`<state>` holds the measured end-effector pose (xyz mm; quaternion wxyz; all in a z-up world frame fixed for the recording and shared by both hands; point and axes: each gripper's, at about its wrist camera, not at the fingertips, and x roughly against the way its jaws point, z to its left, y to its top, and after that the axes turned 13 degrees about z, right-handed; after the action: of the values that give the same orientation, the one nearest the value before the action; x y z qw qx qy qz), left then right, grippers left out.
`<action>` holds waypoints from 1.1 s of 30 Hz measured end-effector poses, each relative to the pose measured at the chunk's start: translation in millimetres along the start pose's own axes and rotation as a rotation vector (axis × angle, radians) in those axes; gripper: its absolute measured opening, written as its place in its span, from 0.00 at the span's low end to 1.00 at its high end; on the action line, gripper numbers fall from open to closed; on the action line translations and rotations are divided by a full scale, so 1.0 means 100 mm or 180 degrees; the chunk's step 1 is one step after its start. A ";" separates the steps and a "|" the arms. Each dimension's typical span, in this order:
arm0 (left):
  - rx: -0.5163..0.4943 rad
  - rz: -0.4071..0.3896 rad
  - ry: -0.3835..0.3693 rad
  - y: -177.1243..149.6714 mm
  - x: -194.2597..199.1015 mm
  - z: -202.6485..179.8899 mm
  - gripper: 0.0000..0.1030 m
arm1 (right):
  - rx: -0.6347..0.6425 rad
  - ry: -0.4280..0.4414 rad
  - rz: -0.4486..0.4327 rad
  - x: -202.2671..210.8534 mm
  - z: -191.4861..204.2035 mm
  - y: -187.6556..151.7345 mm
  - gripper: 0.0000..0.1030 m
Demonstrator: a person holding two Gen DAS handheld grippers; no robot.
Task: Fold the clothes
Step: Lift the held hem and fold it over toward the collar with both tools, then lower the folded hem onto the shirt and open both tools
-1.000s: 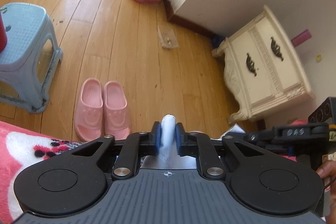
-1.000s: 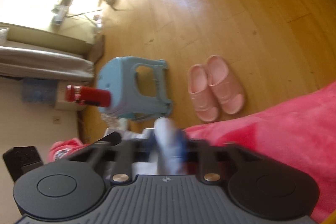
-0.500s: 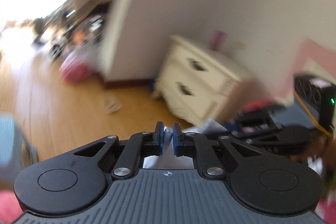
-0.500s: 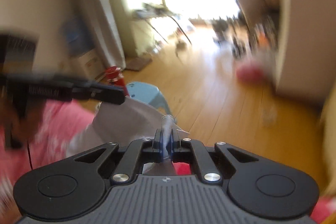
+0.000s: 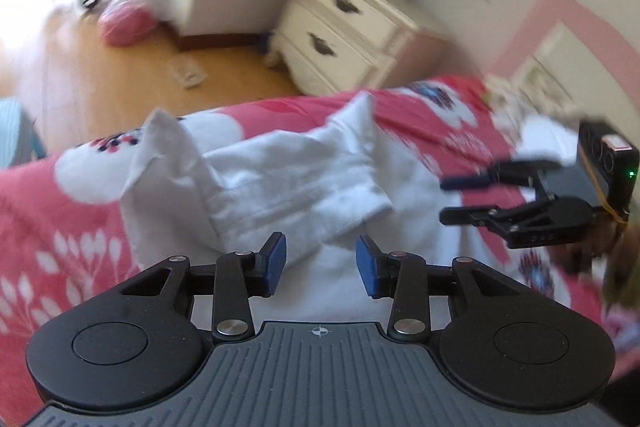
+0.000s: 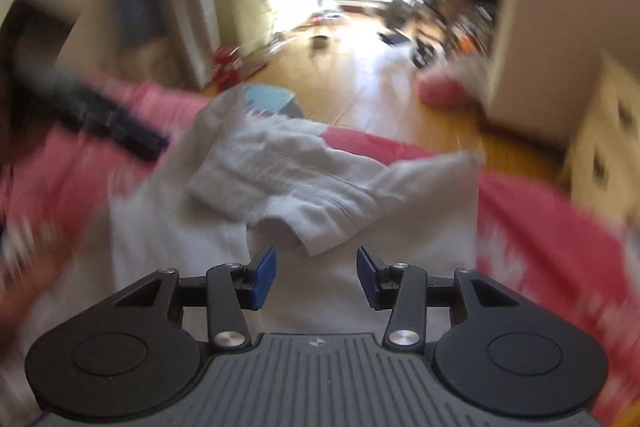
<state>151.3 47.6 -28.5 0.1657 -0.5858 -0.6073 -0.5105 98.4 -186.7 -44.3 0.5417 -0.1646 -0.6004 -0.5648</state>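
The left tool and the right tool each stand partly open with nothing between the blue pads; both have just been opening, and the white garment now lies free on the pink bedspread instead of hanging from either one. That looks like a release made on purpose: the cloth seems to have been carried over onto itself and let go so that the fold can settle on the bed

In the left wrist view the garment sits at 12 o'clock from the left tool, just beyond its pads, and the right tool shows at 3 o'clock, open as well and clear of the cloth. The folded-over flap lies on top of the flat body of the garment. Its long axis runs roughly from 9 o'clock to 3 o'clock across that view, with one loose corner standing up at 10 o'clock and another peak at 1 o'clock

In the right wrist view the flap runs from 10 o'clock down towards 4 o'clock, its hem nearest the pads. The fold looks rough and probably needs smoothing
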 end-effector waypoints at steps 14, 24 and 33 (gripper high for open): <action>0.0511 0.0115 0.0499 0.12 -0.38 0.34 0.37 | -0.1758 0.1013 0.0477 -0.84 -0.80 0.26 0.11; 0.0419 -0.0079 0.0533 0.28 -0.38 0.35 0.17 | -0.1496 0.0735 0.0241 -0.91 -0.80 0.53 0.04; 0.0341 -0.0175 0.0849 0.47 -0.56 0.48 0.17 | -0.1244 0.0385 0.0051 -0.99 -0.82 0.78 0.04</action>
<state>225.8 46.2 -73.5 0.2618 -0.4863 -0.6220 -0.5550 234.9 -192.1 -106.7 0.5389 -0.2372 -0.4444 -0.6751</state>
